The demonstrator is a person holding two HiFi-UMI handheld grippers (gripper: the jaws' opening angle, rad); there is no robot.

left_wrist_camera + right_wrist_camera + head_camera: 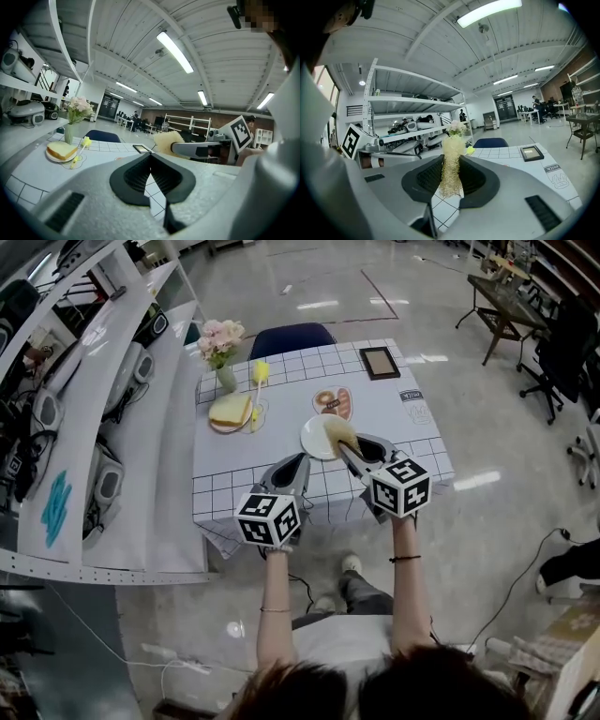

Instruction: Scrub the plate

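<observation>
Left tool: grey shell, black ribbed pads, black-and-white marker cube.
Right tool: same build.
Wrists: thin band on each.
Clothing: white top, grey trousers, pale shoes.

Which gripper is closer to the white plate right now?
Right. The right gripper reaches the white plate at its edge, with its clamped scrubber over it. The left gripper, shut and empty, sits short of it, toward the person.
</observation>
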